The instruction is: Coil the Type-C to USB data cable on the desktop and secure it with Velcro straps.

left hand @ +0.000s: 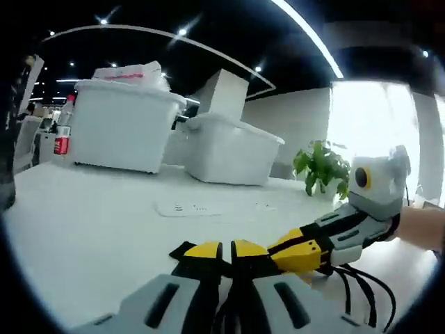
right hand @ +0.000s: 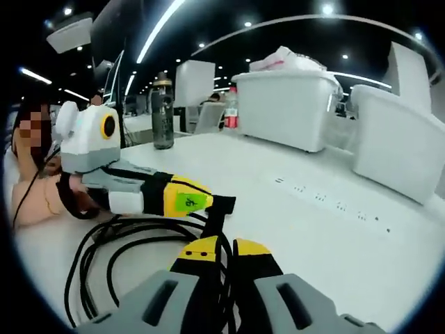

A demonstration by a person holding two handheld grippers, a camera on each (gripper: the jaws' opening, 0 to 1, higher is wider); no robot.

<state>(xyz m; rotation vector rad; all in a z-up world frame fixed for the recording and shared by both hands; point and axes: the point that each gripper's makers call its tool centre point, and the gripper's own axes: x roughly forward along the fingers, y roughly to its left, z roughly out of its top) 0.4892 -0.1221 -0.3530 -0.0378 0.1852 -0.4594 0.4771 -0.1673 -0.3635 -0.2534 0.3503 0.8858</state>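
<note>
Both yellow-tipped grippers, left [left hand: 226, 252] and right [right hand: 220, 252], pinch the thin black cable [right hand: 104, 261], apparently; its loops trail left of the right gripper, along the white desktop [right hand: 292, 209].

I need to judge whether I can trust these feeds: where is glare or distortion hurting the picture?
Left gripper view: the window at the right is blown out, washing the plant edges; fisheye bends the ceiling light strips. Right gripper view: even light, black cable loops crisp on the white desk; the bins bow toward the rim.

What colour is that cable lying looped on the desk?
Black. The cable shows best in the right gripper view, its loops lying on the white desk.
</note>
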